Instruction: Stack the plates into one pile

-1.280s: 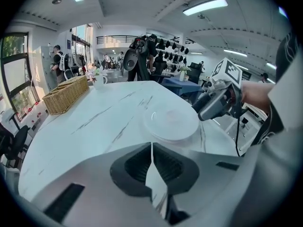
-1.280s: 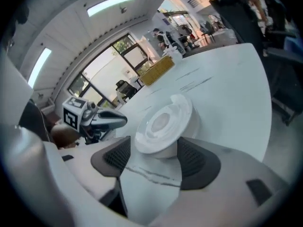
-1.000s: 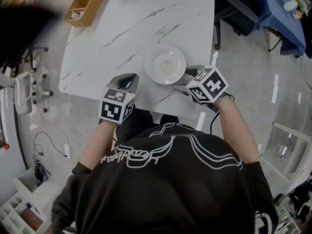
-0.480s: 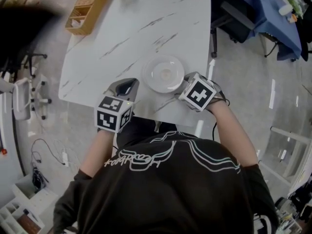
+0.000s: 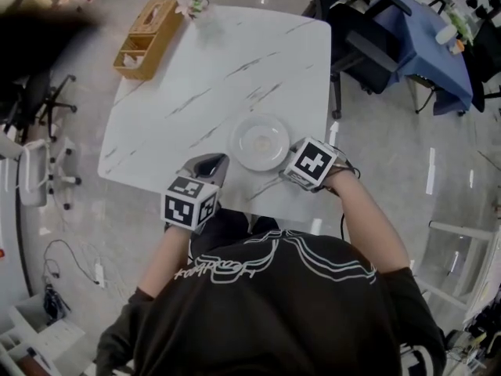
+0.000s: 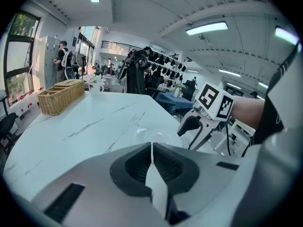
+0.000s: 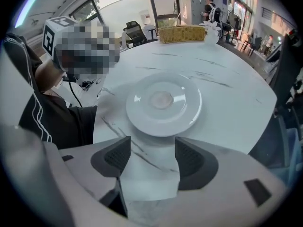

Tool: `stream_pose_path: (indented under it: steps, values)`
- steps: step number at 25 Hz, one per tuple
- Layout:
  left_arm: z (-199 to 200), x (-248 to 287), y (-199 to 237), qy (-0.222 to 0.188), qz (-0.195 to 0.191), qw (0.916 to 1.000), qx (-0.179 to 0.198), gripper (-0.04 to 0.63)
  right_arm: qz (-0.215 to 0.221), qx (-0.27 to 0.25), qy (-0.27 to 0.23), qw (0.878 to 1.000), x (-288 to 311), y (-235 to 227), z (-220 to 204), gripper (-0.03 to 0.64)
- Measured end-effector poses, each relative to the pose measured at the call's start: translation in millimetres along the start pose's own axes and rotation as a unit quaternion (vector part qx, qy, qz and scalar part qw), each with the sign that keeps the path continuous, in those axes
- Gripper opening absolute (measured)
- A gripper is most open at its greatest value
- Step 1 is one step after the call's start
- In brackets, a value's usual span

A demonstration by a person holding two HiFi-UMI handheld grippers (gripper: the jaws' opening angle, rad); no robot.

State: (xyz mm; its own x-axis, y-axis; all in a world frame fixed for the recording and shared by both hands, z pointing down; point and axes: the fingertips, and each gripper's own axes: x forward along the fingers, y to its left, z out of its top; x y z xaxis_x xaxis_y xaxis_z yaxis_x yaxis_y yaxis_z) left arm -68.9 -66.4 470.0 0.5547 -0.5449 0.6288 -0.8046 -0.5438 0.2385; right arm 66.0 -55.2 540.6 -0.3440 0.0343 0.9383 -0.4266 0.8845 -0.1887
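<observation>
You have two hand-held grippers in view: the left hand-held gripper (image 5: 206,164) and the right hand-held gripper (image 5: 288,160). Count two tables: the white marbled table (image 5: 196,77) in front of you and a blue-covered table (image 5: 429,41) off to your right. On the white one you can count one white plate (image 5: 261,142) from above; whether more lie under it cannot be told. There is also one wicker basket (image 5: 145,37) and one small white cup (image 5: 193,8) with flowers, both at the far corner. Between the two tables stands one dark chair (image 5: 368,49).
</observation>
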Motion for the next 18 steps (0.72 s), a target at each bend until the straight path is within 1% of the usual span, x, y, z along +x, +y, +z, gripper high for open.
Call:
stream_pose_path:
  steps: [3, 6, 8, 9, 10, 12, 13, 14, 15, 17, 18]
  values:
    - [3, -4, -5, -0.005, -0.002, 1.0, -0.003, 0.032, -0.005, 0.016, -0.019, 1.0, -9, -3, 1, 0.307]
    - [14, -12, -14, -0.016, -0.01, 0.9998, -0.005, 0.032, -0.009, 0.042, -0.076, 0.996, -33, -3, 6, 0.305]
    - [25, -19, -22, -0.028, -0.016, 0.9995, -0.006, 0.032, -0.006, 0.066, -0.125, 0.99, -55, -2, 11, 0.302]
    - [30, -23, -28, -0.034, -0.021, 0.9992, -0.007, 0.032, 0.0, 0.082, -0.159, 0.984, -69, 0, 15, 0.293]
    - [37, -28, -34, -0.041, -0.026, 0.9988, -0.009, 0.032, 0.012, 0.098, -0.2, 0.975, -85, 3, 21, 0.269]
    - [51, -36, -45, -0.056, -0.037, 0.9977, -0.011, 0.032, 0.04, 0.124, -0.285, 0.95, -120, 11, 33, 0.189]
    - [59, -40, -50, -0.064, -0.041, 0.997, -0.011, 0.032, 0.045, 0.129, -0.32, 0.938, -136, 13, 37, 0.144]
    - [66, -43, -55, -0.072, -0.045, 0.9963, -0.012, 0.032, 0.042, 0.129, -0.346, 0.928, -149, 12, 40, 0.1]
    - [73, -46, -59, -0.08, -0.049, 0.9955, -0.013, 0.032, 0.035, 0.126, -0.366, 0.922, -159, 11, 43, 0.073]
    - [83, -52, -69, -0.091, -0.059, 0.994, -0.016, 0.032, 0.026, 0.117, -0.395, 0.911, -171, 12, 46, 0.05]
    - [88, -56, -74, -0.096, -0.063, 0.9933, -0.015, 0.032, 0.029, 0.112, -0.41, 0.905, -178, 16, 47, 0.044]
